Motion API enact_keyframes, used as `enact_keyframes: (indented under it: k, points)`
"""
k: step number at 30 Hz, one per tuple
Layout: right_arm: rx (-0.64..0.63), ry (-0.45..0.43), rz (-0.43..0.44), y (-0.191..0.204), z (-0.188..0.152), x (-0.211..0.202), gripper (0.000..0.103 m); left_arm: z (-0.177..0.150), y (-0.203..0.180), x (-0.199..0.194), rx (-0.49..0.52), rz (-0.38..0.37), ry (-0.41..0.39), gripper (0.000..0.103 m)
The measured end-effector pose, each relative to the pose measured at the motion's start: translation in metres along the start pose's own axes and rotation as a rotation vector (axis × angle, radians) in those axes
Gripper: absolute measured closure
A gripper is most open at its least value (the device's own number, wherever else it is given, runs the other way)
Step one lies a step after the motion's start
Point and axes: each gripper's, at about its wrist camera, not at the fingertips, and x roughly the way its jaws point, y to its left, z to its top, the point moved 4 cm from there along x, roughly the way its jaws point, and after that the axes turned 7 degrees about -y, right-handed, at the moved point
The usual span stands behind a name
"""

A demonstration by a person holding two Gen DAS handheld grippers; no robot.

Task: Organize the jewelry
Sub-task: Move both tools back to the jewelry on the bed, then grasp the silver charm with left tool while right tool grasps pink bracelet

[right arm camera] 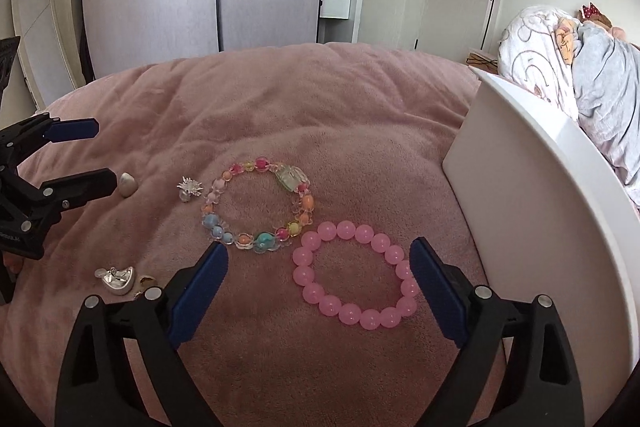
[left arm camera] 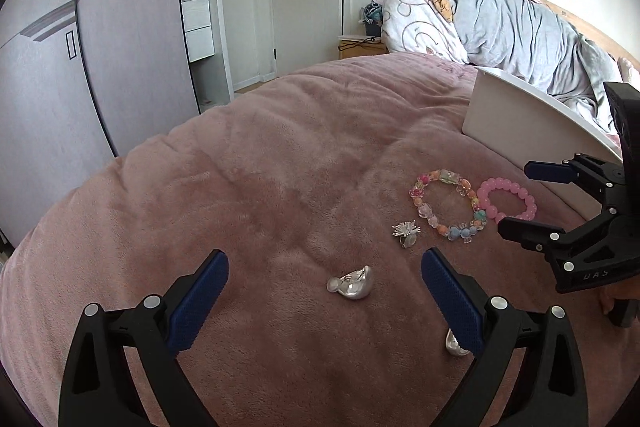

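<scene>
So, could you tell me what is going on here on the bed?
A person holds a gripper in each hand over jewelry on a pink blanket. The left gripper is open around a silver piece; the right gripper is open around the pink bead bracelet. Neither is gripped. A multicolored bracelet and a silver flower ring lie nearby, beside a white box.

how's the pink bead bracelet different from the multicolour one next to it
The pink round-bead bracelet is one colour, with plain, smooth, evenly sized beads; the multicoloured clear-bead bracelet mixes pink, orange, blue, yellow and clear beads of varied shapes, including one larger pale green block. The pink one lies between the open right tongs; the multicoloured one lies just beyond their tips. Both lie flat as closed loops on the pink plush blanket, close together.
</scene>
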Motion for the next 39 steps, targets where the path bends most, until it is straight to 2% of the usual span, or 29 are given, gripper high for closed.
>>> enact_keyframes:
  k: [3,4,8,11,13,17,19,22,25,31,39]
  points:
    - [0.016,0.02,0.006,-0.003,-0.005,0.007,0.023,-0.006,-0.002,0.01,0.005,-0.019,0.047,0.032]
    - [0.021,0.028,0.008,-0.003,-0.007,0.01,0.027,-0.008,-0.004,0.015,0.011,-0.025,0.066,0.036]
    - [0.032,0.049,0.017,-0.003,-0.012,0.017,0.033,-0.015,-0.008,0.023,0.032,-0.029,0.097,0.044]
    - [0.018,0.06,0.016,0.0,-0.016,0.021,0.036,-0.016,-0.008,0.025,0.024,-0.041,0.101,0.054]
    - [0.017,0.066,0.021,0.0,-0.018,0.022,0.041,-0.017,-0.008,0.027,0.017,-0.06,0.108,0.072]
    - [0.038,0.077,0.044,0.005,-0.02,0.023,0.052,-0.019,-0.012,0.03,0.033,-0.058,0.114,0.072]
    - [0.047,0.079,0.059,0.008,-0.022,0.022,0.065,-0.019,-0.012,0.03,0.028,-0.062,0.116,0.072]
    - [0.07,0.085,0.079,0.012,-0.024,0.02,0.078,-0.02,-0.01,0.031,0.004,-0.077,0.116,0.072]
    - [0.115,0.092,0.101,0.014,-0.026,0.016,0.088,-0.021,-0.009,0.031,-0.007,-0.081,0.112,0.072]
    - [0.23,0.09,0.177,0.013,-0.029,0.001,0.09,-0.022,-0.008,0.019,-0.035,-0.075,0.101,0.072]
    - [0.207,0.056,0.198,0.016,-0.022,-0.029,0.091,-0.024,-0.013,-0.008,-0.056,-0.079,0.083,0.073]
